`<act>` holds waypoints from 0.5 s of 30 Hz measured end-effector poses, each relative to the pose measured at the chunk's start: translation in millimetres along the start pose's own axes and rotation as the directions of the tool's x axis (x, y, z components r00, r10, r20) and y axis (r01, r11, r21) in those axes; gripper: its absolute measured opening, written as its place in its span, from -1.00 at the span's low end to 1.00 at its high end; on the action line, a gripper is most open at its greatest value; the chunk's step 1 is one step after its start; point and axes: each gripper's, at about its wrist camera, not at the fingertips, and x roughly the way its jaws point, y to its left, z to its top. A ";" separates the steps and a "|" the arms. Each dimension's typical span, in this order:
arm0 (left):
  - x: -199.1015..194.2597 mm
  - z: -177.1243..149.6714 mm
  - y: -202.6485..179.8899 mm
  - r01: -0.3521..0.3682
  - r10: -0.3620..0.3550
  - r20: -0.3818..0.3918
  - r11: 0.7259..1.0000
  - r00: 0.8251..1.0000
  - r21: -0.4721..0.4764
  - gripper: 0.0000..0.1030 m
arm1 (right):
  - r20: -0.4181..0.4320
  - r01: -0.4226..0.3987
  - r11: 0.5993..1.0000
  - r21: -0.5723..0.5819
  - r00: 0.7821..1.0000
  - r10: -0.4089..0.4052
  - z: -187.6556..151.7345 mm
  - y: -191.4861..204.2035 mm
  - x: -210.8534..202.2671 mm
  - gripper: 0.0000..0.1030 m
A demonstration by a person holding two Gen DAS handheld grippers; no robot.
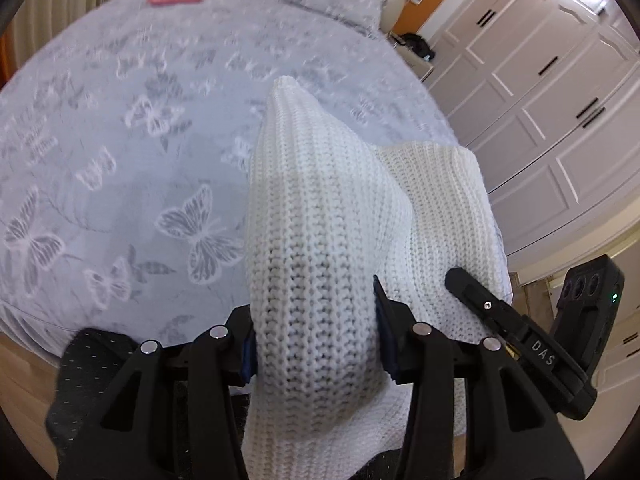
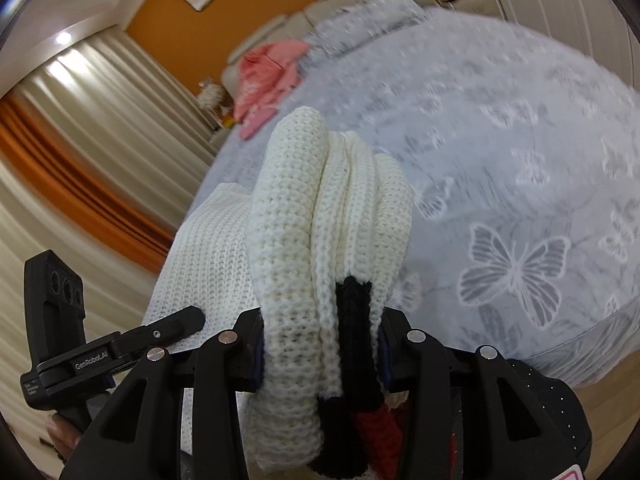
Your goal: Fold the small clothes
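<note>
Both tongs are clamped on the same white knit sweater [image 1: 320, 220], which I hold lifted over the near edge of the bed.

Left gripper [image 1: 314, 332]: jaws pressed against a thick bunched fold of the knit, blue pads touching the fabric on either side. The fold stands up between the fingers and rises to a rounded peak. More of the sweater spreads out to the right behind it.

Right gripper [image 2: 320, 344]: jaws pinching several stacked layers of the sweater [image 2: 304, 240]. A black knit band [image 2: 354, 320] runs between the white layers at the grip, with a red strip [image 2: 378, 424] below it near the bottom of the view. Layers stand upright out of the jaws.

Cross-check: from the left wrist view I see my right gripper [image 1: 520, 320] just to the right, touching the sweater's edge; from the right wrist view my left gripper [image 2: 120, 340] sits just to the left.

Surroundings: grey bedspread with a white butterfly pattern [image 1: 140, 160] lies beneath. Pink clothes [image 2: 268, 76] lie at the far end of the bed, well apart. White wardrobe doors [image 1: 560, 100] stand beyond the bed in the left view; beige curtains [image 2: 100, 120] in the right view.
</note>
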 end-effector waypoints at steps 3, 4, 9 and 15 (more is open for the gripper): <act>-24.3 -1.4 -5.6 -0.012 0.010 0.052 0.999 0.999 0.030 -0.13 | 0.043 -0.011 0.998 -0.058 0.999 0.013 -0.7 25.6 -15.6 -0.23; -33.8 -2.3 -5.9 -0.018 0.015 0.072 0.999 0.997 0.038 -0.13 | 0.053 -0.017 0.998 -0.067 0.998 0.020 -1.7 32.5 -18.6 -0.23; -69.8 -1.6 0.9 -0.038 0.030 0.143 0.998 0.989 0.051 -0.12 | 0.072 -0.062 0.992 -0.110 0.995 0.070 0.9 64.2 -22.0 -0.22; -111.0 8.4 22.9 -0.061 0.049 0.214 0.997 0.976 0.052 -0.11 | 0.082 -0.126 0.978 -0.169 0.987 0.142 5.4 110.5 -11.1 -0.22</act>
